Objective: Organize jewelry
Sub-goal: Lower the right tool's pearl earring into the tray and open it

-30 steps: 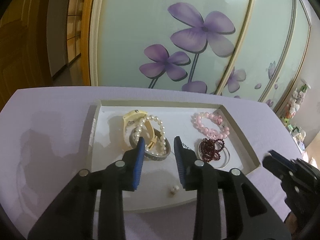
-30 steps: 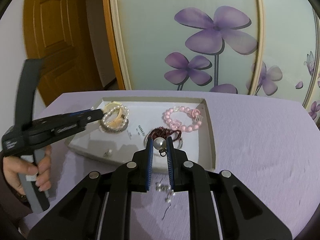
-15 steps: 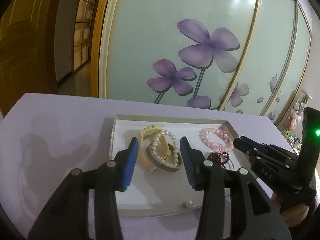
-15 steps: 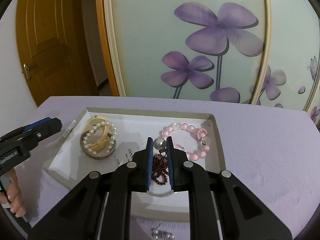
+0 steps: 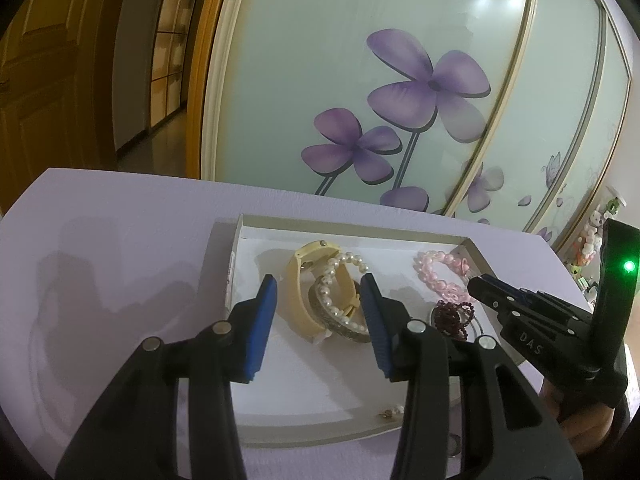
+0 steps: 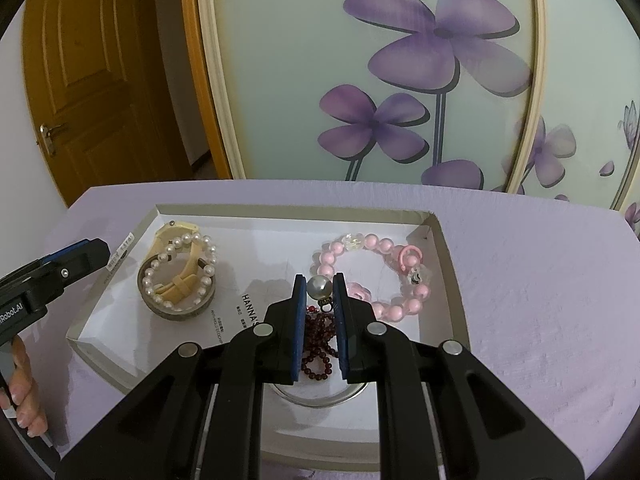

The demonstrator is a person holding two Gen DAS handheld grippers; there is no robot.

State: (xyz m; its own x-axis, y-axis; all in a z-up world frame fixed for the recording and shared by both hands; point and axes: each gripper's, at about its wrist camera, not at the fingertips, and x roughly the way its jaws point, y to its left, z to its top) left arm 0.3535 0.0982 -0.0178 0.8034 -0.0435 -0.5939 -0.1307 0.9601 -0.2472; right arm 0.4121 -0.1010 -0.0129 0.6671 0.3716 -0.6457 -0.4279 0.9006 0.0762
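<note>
A shallow white box tray lies on the lilac table. My right gripper is shut on a grey pearl earring and holds it over the tray, above a dark red bead bracelet in a round metal dish. A pink bead bracelet lies at the tray's right. A white pearl bracelet rests on a cream watch and a grey bangle at the left. My left gripper is open and empty over the tray's near side, in front of the cream watch.
A small pearl earring lies near the tray's front edge in the left wrist view. The right gripper body shows at that view's right. Glass doors with purple flowers stand behind the table. A wooden door is at the left.
My right gripper has carried the pearl earring from the table in over the tray. My left gripper has pulled back and swung left, still open.
</note>
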